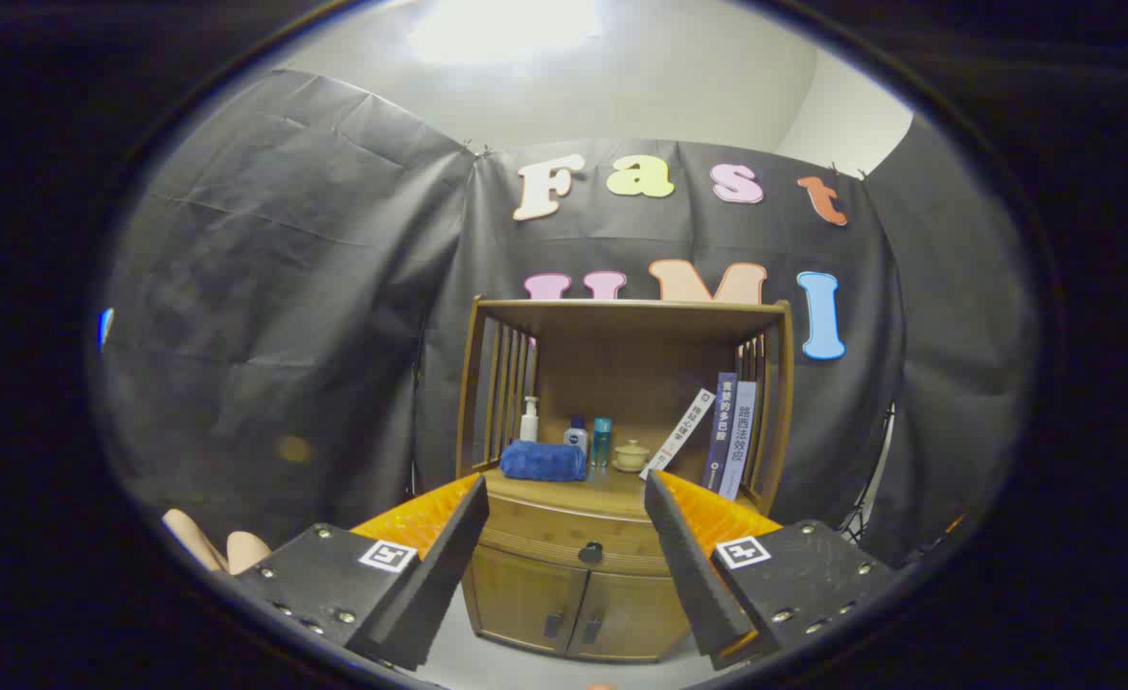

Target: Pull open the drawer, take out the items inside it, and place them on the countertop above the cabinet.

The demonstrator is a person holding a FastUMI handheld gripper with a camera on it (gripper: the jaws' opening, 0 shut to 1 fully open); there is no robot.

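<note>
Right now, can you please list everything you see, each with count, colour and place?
wooden cabinet: one, brown, ahead of the tongs, with open shelf on top
round drawer knob: one, dark, on the closed drawer between the fingers
cabinet doors: two, brown, below the drawer, closed
folded towel: one, blue, on the countertop, at the front
pump bottle: one, white, behind the towel
small bottles: two, one white and dark blue, one teal, beside the towel
lidded ceramic pot: one, beige, middle of the countertop
books: three, one white leaning, two blue-toned upright, against the shelf's side
tongs: one, open, holding nothing
</note>
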